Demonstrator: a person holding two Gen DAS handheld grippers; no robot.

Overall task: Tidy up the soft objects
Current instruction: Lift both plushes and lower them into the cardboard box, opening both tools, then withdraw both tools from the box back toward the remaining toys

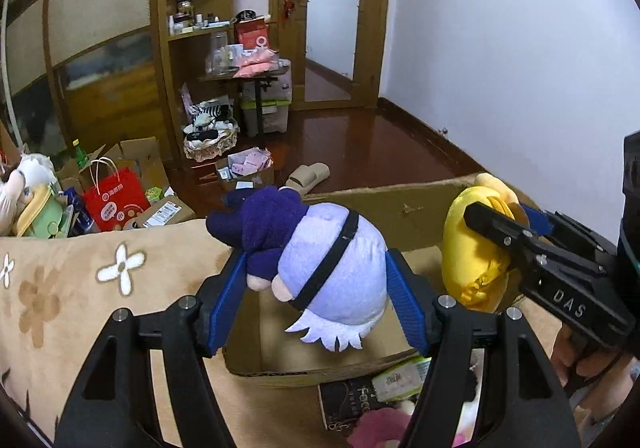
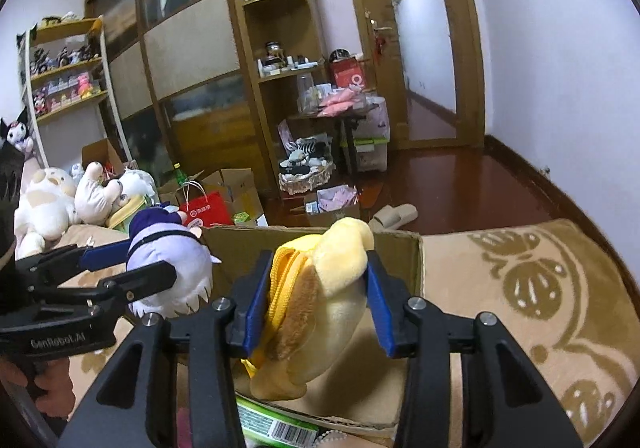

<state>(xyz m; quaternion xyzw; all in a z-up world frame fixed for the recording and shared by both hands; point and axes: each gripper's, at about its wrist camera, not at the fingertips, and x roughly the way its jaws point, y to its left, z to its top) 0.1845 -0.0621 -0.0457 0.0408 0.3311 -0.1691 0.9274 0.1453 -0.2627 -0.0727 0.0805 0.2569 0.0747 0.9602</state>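
My left gripper [image 1: 316, 284] is shut on a lilac and purple plush doll [image 1: 332, 268] with a black strap, held above an open cardboard box [image 1: 400, 204]. It also shows in the right wrist view [image 2: 168, 260]. My right gripper [image 2: 316, 284] is shut on a yellow plush pouch with a zipper [image 2: 320, 288], held over the same box [image 2: 400, 248]. In the left wrist view the yellow pouch [image 1: 472, 244] hangs at the box's right side in the right gripper [image 1: 504, 236].
The box sits on a tan flower-patterned blanket [image 1: 80, 288]. A green packet [image 1: 400, 376], a dark book [image 1: 348, 400] and a pink plush [image 1: 380, 428] lie in front of it. More plush toys [image 2: 60, 200], a red bag [image 1: 114, 200] and boxes crowd the left.
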